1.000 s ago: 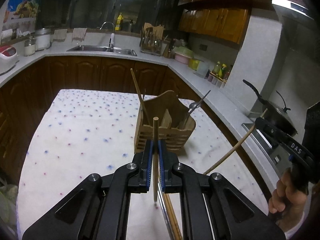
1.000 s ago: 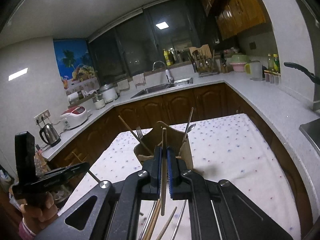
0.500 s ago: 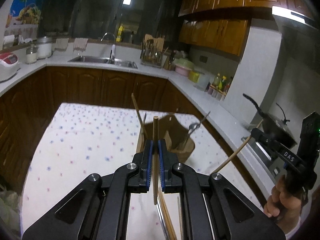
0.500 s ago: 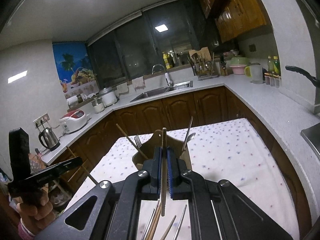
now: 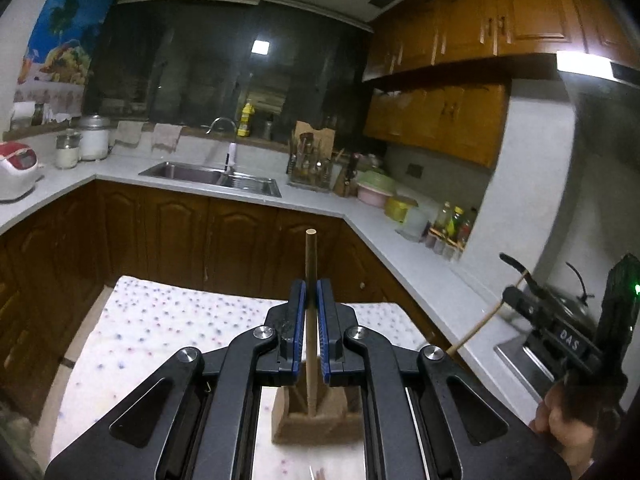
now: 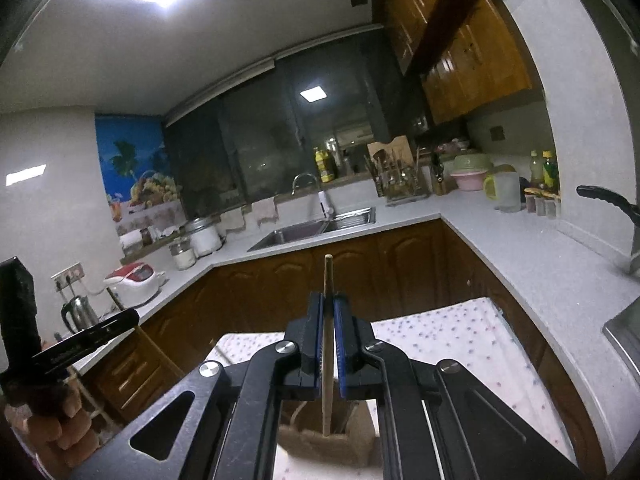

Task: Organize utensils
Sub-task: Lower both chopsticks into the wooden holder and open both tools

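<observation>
While both wrist views look level across the kitchen, the L-shaped grey countertop (image 5: 312,200) fills the background, with dark wood base cabinets (image 5: 180,236) under it and lighter wall cabinets (image 5: 472,36) above on the right. Steel sink (image 5: 212,174) sits under a dark window (image 5: 224,64); a white and red rice cooker (image 5: 14,168) stands at the counter's left end.

Table with white dotted cloth (image 5: 168,320) is in the foreground, below both tools. On it stands the wooden utensil holder (image 5: 316,420), blurred, seen low between the arms of the left gripper (image 5: 311,300); in the right wrist view the same holder (image 6: 324,446) shows under the right gripper (image 6: 328,316).

Left gripper: blue-padded jaws clamped on a wooden chopstick (image 5: 310,264), held upright. Its top end rises above the fingertips; its lower end hangs over the holder. Whether it touches or enters a compartment: cannot tell.

Right gripper: jaws likewise closed on a second chopstick (image 6: 327,280), upright, lower tip at the holder's top edge; contact unclear.

Cross-check: the right gripper appears at the right edge of the left view, the person's hand (image 5: 560,428) around its handle, its chopstick (image 5: 486,320) slanting. The left hand (image 6: 44,428) and its tool show at the left edge of the right view.
</observation>
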`<state>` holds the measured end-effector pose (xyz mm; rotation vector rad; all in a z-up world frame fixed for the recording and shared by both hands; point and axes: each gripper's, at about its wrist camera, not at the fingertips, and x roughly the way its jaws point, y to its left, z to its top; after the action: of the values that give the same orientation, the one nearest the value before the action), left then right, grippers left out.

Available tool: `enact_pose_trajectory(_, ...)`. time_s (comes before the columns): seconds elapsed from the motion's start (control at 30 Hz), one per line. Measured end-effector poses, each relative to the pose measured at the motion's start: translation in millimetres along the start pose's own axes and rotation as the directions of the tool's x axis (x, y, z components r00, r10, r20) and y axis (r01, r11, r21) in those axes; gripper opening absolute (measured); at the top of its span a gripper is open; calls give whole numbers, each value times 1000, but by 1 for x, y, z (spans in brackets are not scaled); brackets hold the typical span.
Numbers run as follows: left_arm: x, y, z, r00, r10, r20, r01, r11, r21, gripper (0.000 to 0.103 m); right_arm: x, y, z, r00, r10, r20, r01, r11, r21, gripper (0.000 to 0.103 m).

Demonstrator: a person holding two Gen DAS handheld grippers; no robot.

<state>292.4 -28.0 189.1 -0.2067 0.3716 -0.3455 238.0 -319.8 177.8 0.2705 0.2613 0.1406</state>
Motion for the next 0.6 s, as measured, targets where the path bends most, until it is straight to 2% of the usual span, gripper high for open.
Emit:
enact_pose_trajectory(0.13,24,11,-12,1000,-7,-7,6,999,-40,5,19,-7,-8,1000,-12,-14,12,1000,15,5)
enact_pose_trajectory(0.3,54,24,-41,998,23,-56,-27,997,-75,5,40,-17,-31,998,-31,-52,33,999,28,5)
enact_pose_trajectory(0.6,80,28,-80,989,30,-147,-42,996,-80,6,67,-29,-66,989,-32,-146,40,998,51,5)
